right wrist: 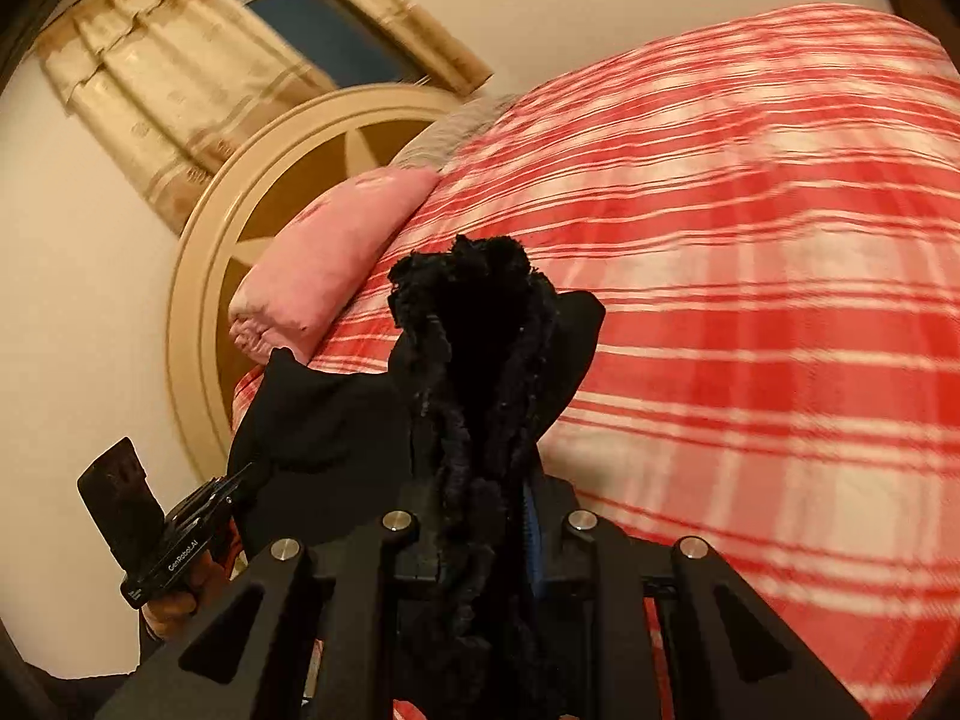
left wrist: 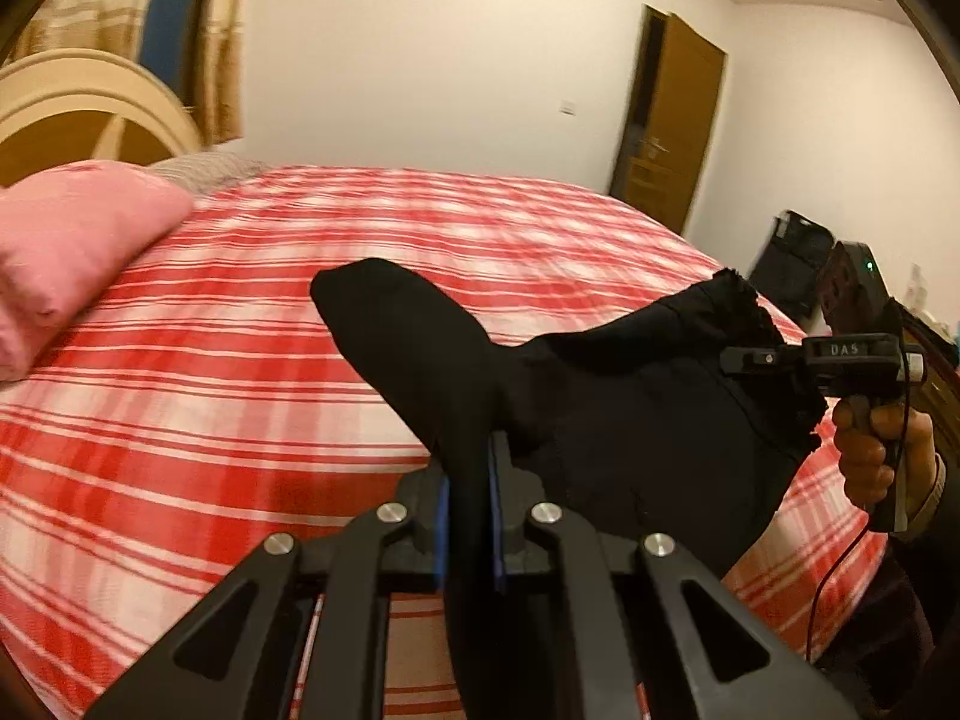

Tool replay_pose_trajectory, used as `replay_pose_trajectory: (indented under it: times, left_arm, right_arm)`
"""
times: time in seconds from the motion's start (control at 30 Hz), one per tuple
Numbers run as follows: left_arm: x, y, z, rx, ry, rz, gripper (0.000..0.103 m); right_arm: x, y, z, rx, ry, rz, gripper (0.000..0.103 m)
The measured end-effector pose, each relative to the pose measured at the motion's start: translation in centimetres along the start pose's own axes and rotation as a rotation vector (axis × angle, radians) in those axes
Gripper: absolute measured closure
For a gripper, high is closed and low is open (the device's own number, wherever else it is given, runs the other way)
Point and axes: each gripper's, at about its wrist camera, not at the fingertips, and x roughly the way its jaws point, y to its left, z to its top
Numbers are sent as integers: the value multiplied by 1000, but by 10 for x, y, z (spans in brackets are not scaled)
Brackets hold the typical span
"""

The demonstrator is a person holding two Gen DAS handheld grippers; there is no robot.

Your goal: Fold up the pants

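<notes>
**Both tools lift black pants over the checked bed**

Nearest the left wrist camera, the left tool (left wrist: 471, 486) has its blue-padded fingers pinched almost together on a fold of the black pants (left wrist: 630, 396). The cloth rises out of the grip and stands up in a rounded flap above the red-and-white checked bed (left wrist: 240, 408). The tool points downward at a slant across the mattress.

Out to the right in that view, the right tool (left wrist: 744, 358) reaches sideways into the far end of the same garment, and a hand (left wrist: 882, 450) wraps its handle, a cable hanging below. In the right wrist view the right tool (right wrist: 480, 516) is clamped nearly closed on a fuzzy, bunched edge of the pants (right wrist: 474, 360), which sticks up between the fingers. The garment hangs stretched between the two tools, above the bed's near edge.

The bed's middle and far side lie bare and wide. A pink pillow (left wrist: 66, 252) sits at the head, touching the cover, below the curved headboard (right wrist: 240, 210).
</notes>
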Motion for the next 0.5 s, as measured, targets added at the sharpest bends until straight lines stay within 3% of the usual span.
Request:
replay_pose_trajectory:
  times: [0.23, 0.5]
  left_arm:
    - [-11, 46, -2, -63, -13, 104, 92]
    - [-14, 81, -9, -107, -8, 156, 92]
  right_arm:
    - [52, 25, 19, -35, 53, 34, 85]
    - [82, 30, 25, -45, 86, 33, 85]
